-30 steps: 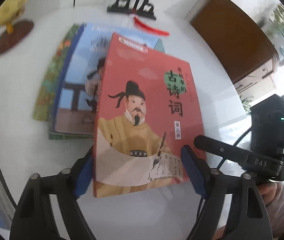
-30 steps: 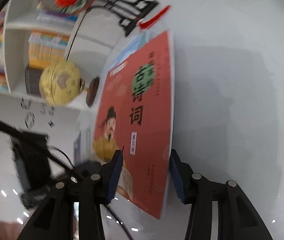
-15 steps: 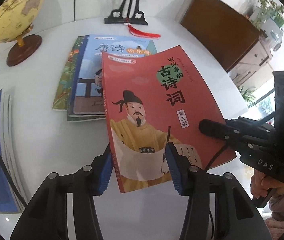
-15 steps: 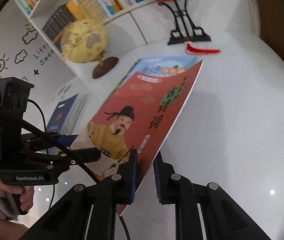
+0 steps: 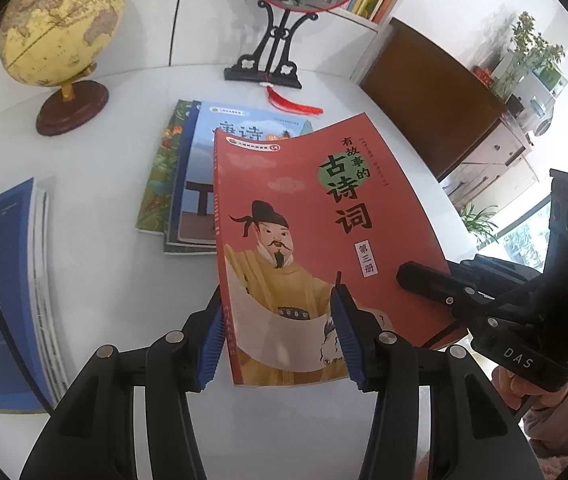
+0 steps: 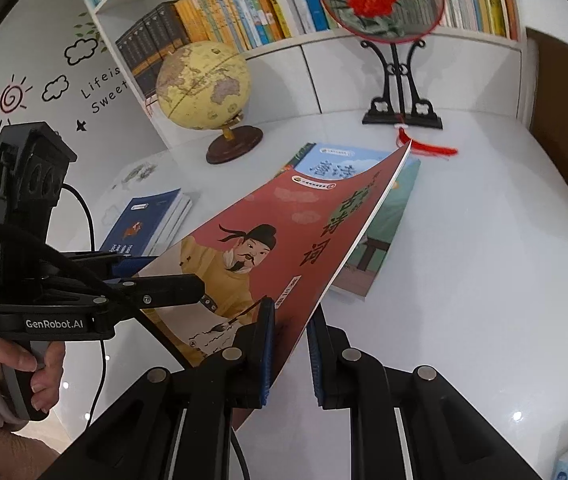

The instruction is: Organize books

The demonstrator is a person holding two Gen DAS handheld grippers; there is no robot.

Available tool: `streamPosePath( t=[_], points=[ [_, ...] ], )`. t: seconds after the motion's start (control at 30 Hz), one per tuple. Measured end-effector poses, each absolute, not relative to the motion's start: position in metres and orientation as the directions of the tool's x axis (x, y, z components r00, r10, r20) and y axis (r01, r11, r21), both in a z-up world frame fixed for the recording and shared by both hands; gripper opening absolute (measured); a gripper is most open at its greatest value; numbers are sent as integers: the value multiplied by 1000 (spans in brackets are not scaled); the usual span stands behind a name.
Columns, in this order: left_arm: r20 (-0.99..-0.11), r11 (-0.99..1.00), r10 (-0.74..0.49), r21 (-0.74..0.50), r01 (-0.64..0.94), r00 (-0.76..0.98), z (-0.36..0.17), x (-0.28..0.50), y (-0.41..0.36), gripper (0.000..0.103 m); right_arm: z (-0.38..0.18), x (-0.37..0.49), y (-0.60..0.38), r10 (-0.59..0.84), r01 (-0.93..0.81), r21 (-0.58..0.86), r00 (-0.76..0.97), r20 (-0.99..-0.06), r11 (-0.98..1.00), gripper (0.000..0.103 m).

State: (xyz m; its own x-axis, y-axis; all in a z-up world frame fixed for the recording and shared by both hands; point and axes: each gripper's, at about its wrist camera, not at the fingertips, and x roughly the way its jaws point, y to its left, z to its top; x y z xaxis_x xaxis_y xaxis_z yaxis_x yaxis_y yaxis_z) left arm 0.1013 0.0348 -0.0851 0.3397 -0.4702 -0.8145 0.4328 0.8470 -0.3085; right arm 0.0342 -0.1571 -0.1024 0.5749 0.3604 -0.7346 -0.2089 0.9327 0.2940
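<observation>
A red book (image 5: 315,232) with a robed man on its cover is lifted off the white table and tilted. My right gripper (image 6: 289,350) is shut on its lower right edge; the book also shows in the right wrist view (image 6: 284,240). My left gripper (image 5: 278,340) stands with its blue pads on either side of the book's lower left corner, one pad over the cover, one beside the spine. A stack of books topped by a light blue one (image 5: 204,176) lies flat on the table behind, partly hidden by the red book.
A blue book pile (image 5: 0,288) lies at the left. A globe (image 5: 60,28) stands at the back left, an embroidered fan on a black stand (image 5: 276,56) with a red tassel at the back middle. Bookshelves (image 6: 224,4) line the wall; a brown cabinet (image 5: 435,108) stands right.
The red book has been lifted off the stack and raised. My right gripper closed on its edge; my left gripper's fingers narrowed around the lower left corner. Both views rose.
</observation>
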Motion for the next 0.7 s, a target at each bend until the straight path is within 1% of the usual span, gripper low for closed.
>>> streamPosePath(
  t=[0.23,0.43,0.7],
  points=[
    [-795,861,-471,-323,392,381,-76,101,70,47,-86,39,-132,372,-244,281,589,-717,928,15],
    [-775,880,-465,-350,321,429,-69,105,113,46,-75,55,-90,400,-307,264,581,-709,914,15],
    [-753,904,-427,-358,232,502,-62,105,176,47,-66,77,-35,446,-374,269,553,-704,887,15]
  ],
)
